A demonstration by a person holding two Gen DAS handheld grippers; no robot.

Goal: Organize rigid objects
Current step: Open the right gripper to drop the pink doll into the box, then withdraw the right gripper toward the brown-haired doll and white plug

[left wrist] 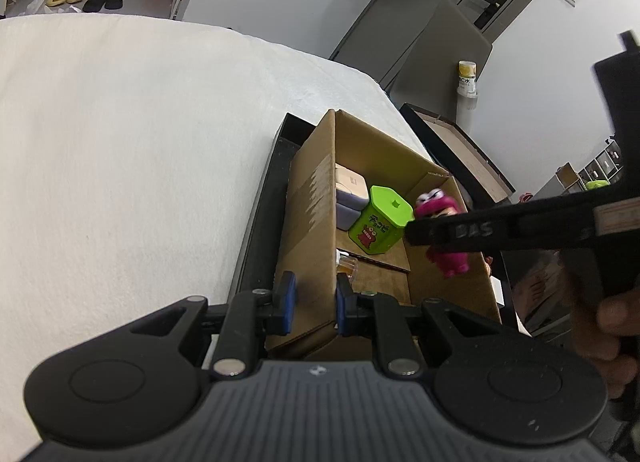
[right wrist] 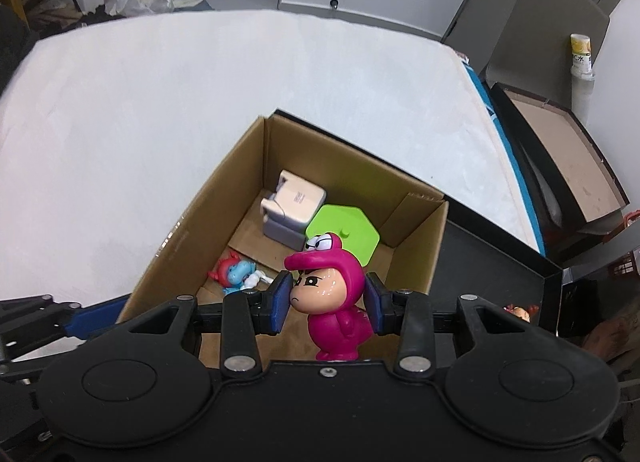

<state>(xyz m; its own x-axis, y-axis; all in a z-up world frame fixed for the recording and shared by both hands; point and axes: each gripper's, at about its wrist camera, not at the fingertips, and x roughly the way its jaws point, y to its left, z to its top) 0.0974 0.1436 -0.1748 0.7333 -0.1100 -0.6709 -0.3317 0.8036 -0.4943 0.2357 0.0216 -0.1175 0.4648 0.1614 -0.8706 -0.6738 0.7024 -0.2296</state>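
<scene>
An open cardboard box (right wrist: 240, 186) stands in a black tray (right wrist: 500, 262) on a white bed. My left gripper (left wrist: 315, 298) is shut on the box's near wall (left wrist: 312, 222), one blue pad on each side. My right gripper (right wrist: 327, 298) is shut on the head of a pink hooded figurine (right wrist: 338, 322), held upright above the box's near right part. The left wrist view shows the same figurine (left wrist: 450, 262) hanging from the right gripper (left wrist: 438, 236). Inside the box lie a green hexagonal tin (right wrist: 348, 228), a white and grey case (right wrist: 294, 204) and a red and blue figurine (right wrist: 236, 274).
The white bed (right wrist: 200, 102) spreads left and behind the box. A black-edged lid with a brown inside (right wrist: 560, 166) lies off the bed to the right, beside a bottle (right wrist: 582, 50). A small orange figurine (right wrist: 520, 312) sits at the tray's right. A person's hand (left wrist: 616, 322) grips the right tool.
</scene>
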